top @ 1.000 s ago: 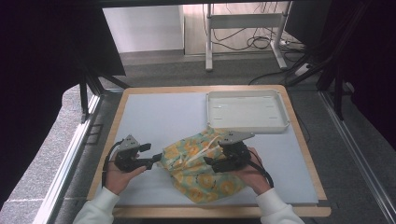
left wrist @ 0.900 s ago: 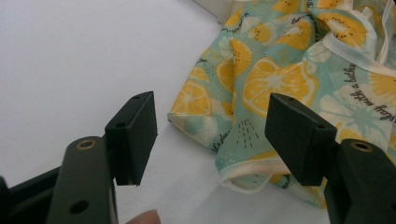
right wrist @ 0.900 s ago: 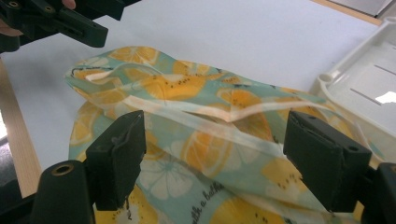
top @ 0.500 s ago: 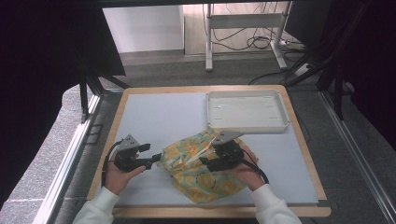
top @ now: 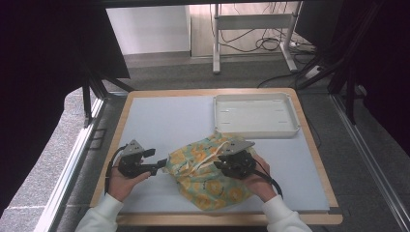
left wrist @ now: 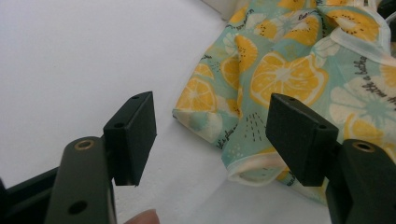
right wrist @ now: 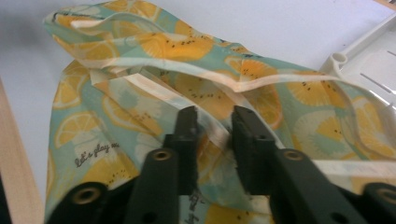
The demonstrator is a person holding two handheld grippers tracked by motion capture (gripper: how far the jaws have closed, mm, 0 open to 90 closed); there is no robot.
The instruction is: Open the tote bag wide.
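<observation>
A teal cloth printed with orange slices lies crumpled on the white mat near the front edge. My left gripper rests on the mat at the cloth's left corner. Its jaws stand wide open, with the cloth's hemmed corner just ahead of them and untouched. My right gripper lies on top of the cloth, pointing left. Its jaws have just been closing, and my right gripper now pinches a raised fold of the cloth with its pale strap between the pads.
A white plastic tray sits upside-down at the back right of the mat, just beyond the cloth; its corner shows in the right gripper view. The table's wooden rim runs along the front.
The right gripper's jaws have come together on a fold of the cloth. The left gripper has stayed still and open.
</observation>
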